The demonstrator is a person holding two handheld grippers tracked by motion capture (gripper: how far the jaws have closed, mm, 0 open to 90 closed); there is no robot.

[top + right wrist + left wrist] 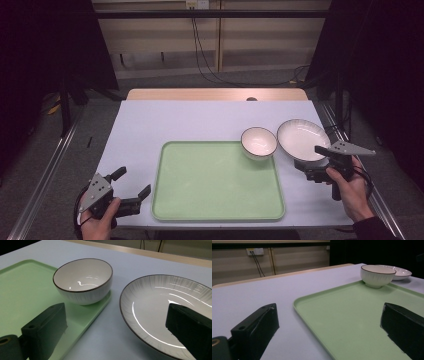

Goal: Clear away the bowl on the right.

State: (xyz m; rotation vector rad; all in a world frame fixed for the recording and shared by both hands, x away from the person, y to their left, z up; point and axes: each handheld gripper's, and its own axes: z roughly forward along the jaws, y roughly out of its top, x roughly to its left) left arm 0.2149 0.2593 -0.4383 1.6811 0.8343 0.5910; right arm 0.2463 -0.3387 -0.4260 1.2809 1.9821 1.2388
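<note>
**Right gripper poised at the plate, tray waiting**

Black jaws of the right gripper [320, 159] stood spread wide in its own view, one over the green tray's corner, the other over the near rim of the white plate [172, 312]. From above, that gripper sat at the plate's near edge, held in the person's right hand [350, 187]; whether a jaw touched the rim could not be told. That plate lay on the pale table [200, 120] just beside the tray's far right corner, apart from it. A small white bowl [259, 142] stood upright on that far right corner of the tray [215, 182], close to its rim. Apart from the bowl, the tray was bare.

Off the tray's near left corner, the left gripper [134, 186] hovered with its jaws also spread, holding nothing.

By the look of it, the step in hand was taking hold of the plate to move it onto the tray beside the bowl. Next, the right jaws would need to straddle the thin rim squarely and close firmly; a shallow, glossy plate could slip or tilt when lifted
</note>
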